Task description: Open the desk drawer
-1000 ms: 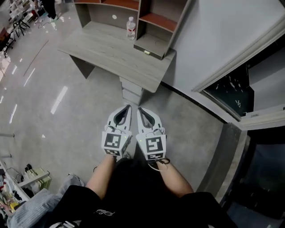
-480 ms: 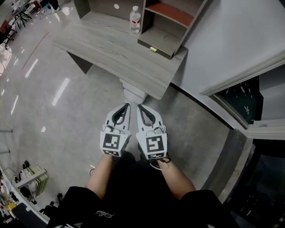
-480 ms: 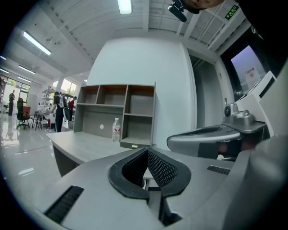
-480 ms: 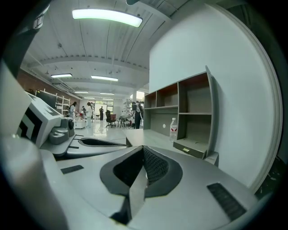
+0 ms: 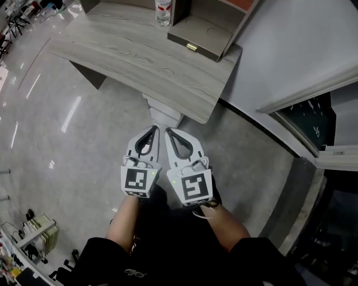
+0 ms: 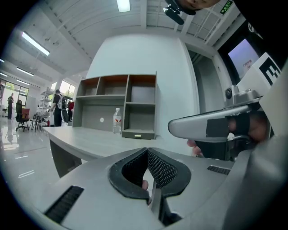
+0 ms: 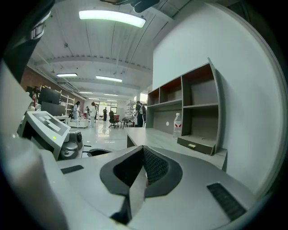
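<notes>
The floor [image 5: 67,145] is grey and shiny, with streaks of light on it. On the far side, a grey wooden desk [image 5: 140,56] stands against a plain white wall [image 5: 291,50]. A shelf unit [image 6: 104,95] sits on the desk. Long lamps [image 7: 111,16] glow on the ceiling [image 7: 112,42]. A dark window [image 5: 306,120] is on the right.

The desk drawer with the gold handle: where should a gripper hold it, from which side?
Probably pinch the gold handle on the drawer front, coming level from the desk's front edge: the front is otherwise flat, and shelf walls close its sides.
</notes>
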`<state>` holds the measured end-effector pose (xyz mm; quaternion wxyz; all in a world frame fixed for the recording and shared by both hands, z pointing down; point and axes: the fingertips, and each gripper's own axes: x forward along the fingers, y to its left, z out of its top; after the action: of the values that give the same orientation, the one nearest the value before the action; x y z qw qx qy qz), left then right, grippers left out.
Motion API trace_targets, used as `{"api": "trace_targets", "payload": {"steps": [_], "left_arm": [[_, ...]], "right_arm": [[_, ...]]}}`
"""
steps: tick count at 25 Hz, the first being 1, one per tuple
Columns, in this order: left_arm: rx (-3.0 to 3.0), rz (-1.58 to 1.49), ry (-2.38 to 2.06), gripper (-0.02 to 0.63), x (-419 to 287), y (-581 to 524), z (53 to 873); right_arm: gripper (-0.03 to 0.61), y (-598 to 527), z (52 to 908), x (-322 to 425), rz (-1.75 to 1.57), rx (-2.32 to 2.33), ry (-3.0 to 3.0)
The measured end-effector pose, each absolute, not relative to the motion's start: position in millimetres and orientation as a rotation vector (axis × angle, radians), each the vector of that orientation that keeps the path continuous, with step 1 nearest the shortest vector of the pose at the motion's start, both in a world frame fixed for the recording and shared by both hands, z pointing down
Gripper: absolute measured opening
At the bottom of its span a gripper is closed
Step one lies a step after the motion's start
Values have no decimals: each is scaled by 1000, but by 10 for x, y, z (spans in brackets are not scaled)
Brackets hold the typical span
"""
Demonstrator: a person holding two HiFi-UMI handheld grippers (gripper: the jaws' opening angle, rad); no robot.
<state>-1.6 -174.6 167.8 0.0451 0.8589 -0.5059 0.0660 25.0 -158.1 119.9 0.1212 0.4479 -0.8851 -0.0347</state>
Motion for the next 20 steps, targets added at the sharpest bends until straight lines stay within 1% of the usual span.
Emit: {"api": "trace_targets", "payload": {"steps": [5, 10, 14, 20], "left_arm": [[2599, 217, -1568, 5, -25, -1955, 2215], [2635, 207, -1603, 5, -53, -2179, 2879], [2669, 156, -1613, 5, -48, -2295, 3337], [2693, 116, -1606, 5, -93, -2260, 3898]], "right_arm": [[6, -1742, 1667, 270, -146, 1301, -2557], [6, -1938, 2389, 219, -82, 1332, -2648], [6, -2079, 2918, 200, -122, 1343, -2674], [6, -2101, 3411, 205, -136, 1408, -2649]]}}
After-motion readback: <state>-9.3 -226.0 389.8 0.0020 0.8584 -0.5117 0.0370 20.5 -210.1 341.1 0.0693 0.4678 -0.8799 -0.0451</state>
